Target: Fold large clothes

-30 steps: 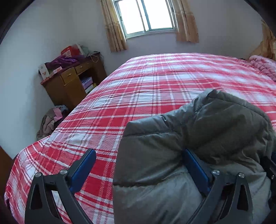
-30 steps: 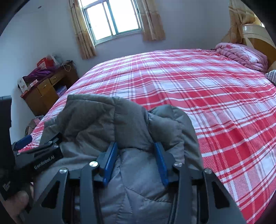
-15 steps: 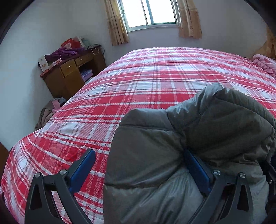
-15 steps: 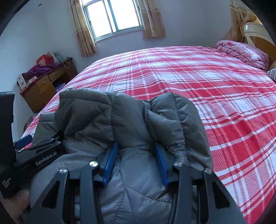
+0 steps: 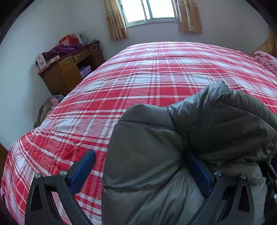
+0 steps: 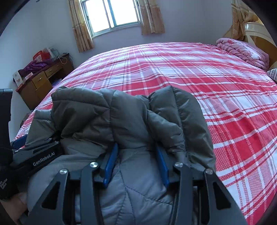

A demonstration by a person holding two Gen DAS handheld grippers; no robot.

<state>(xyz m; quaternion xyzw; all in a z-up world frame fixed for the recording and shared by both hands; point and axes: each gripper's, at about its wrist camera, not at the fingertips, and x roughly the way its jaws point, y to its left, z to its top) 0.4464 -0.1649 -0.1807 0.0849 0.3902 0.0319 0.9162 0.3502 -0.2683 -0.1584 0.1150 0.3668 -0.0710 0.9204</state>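
Observation:
A grey puffer jacket (image 5: 173, 155) lies bunched at the near edge of a bed with a red plaid sheet (image 5: 155, 83). My left gripper (image 5: 141, 173) stands open: the jacket rests against its right pad, and bare sheet shows between the jacket and its left pad (image 5: 83, 171). In the right wrist view the jacket (image 6: 121, 117) humps up over my right gripper (image 6: 136, 164), which is shut on a thick fold of it, both blue pads pressed into the fabric. The left gripper's body (image 6: 43, 161) sits close on the left there, beside the jacket.
A wooden desk (image 5: 69, 72) piled with clothes and boxes stands left of the bed under a curtained window (image 5: 152, 10). Clothes (image 5: 46, 109) lie heaped on the floor. A pink quilt (image 6: 242, 50) and a headboard (image 6: 256, 32) are at the far right.
Both grippers have sunk a little toward the bed with the jacket, which now fills more of each view. Neither gripper's jaws have changed.

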